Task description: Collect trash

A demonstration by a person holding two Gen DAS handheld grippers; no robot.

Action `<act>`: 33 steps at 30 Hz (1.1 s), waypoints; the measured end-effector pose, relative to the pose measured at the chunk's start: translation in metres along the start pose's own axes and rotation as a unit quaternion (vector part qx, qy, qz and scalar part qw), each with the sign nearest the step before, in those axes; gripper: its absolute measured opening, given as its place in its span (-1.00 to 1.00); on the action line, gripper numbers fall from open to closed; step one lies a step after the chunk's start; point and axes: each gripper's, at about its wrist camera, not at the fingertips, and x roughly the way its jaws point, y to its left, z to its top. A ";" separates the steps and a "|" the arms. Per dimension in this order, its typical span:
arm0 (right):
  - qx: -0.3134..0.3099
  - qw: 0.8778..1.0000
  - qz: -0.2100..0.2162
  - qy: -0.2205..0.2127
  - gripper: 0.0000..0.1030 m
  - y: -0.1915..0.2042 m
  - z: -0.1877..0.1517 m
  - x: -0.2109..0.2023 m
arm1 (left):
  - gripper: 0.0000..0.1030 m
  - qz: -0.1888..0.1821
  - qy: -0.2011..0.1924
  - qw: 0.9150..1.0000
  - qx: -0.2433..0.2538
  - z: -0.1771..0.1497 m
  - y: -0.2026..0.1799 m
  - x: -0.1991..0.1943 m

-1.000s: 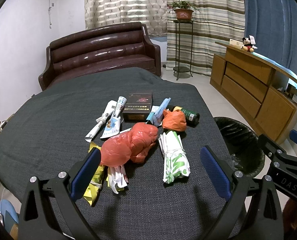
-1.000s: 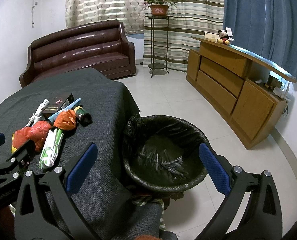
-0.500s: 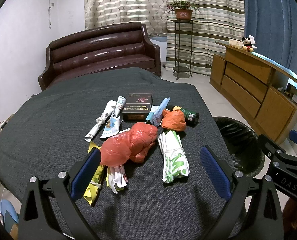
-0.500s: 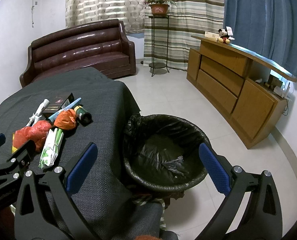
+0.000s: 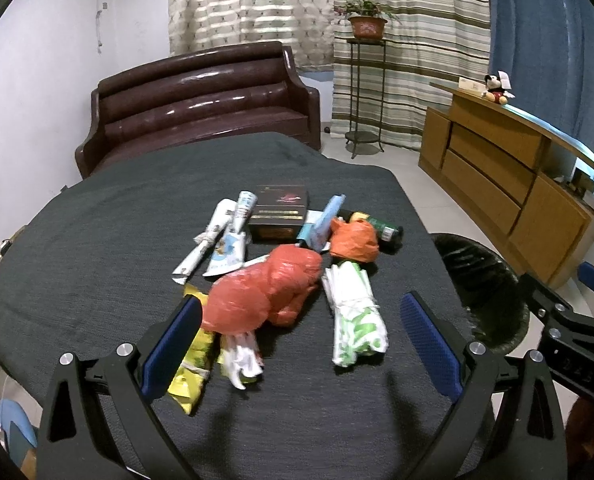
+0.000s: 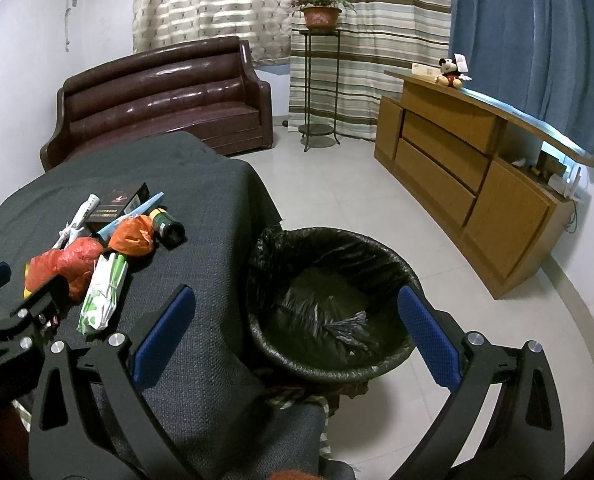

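Hovering wide-spread over red bag (image 5: 265, 292), L gripper (image 5: 297, 344); R gripper (image 6: 297, 328) likewise wide, seemingly above bin (image 6: 333, 300)

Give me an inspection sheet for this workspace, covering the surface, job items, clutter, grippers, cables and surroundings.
Surface: table under dark grey cloth.
Job's things: red bag, orange bag, green-white wrapper, yellow wrapper, dark box, green bottle lying down, paper tubes; lined bin beside table.
Clutter: nothing seen.
Grippers: left gripper open, empty, before the pile; right gripper open, empty, toward the bin.
Cables: nothing seen.
Surroundings: sofa, cabinet, plant stand.
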 end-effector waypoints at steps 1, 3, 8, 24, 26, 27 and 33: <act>0.001 1.000 0.000 0.000 0.92 -0.001 0.000 0.000 | 0.87 0.002 -0.001 1.000 -0.003 0.000 0.003 0.000; 0.001 1.000 0.001 0.002 0.91 -0.001 0.001 0.000 | 0.86 0.004 0.000 1.000 -0.005 0.000 0.010 0.001; 0.001 1.000 0.003 0.012 0.85 0.000 -0.003 0.003 | 0.64 0.015 0.005 1.000 -0.015 0.000 0.032 0.002; -0.016 0.999 0.004 0.046 0.55 0.014 -0.015 0.020 | 0.43 0.022 0.046 0.998 -0.038 -0.012 0.089 0.010; -0.019 0.999 0.004 0.047 0.55 0.017 -0.015 0.020 | 0.41 0.019 0.048 0.998 -0.035 -0.013 0.089 0.009; -0.020 0.999 0.004 0.048 0.55 0.017 -0.015 0.020 | 0.41 0.017 0.049 0.998 -0.033 -0.014 0.089 0.009; -0.026 0.998 0.007 0.052 0.55 0.023 -0.016 0.020 | 0.25 0.014 0.065 0.997 -0.033 -0.022 0.094 0.013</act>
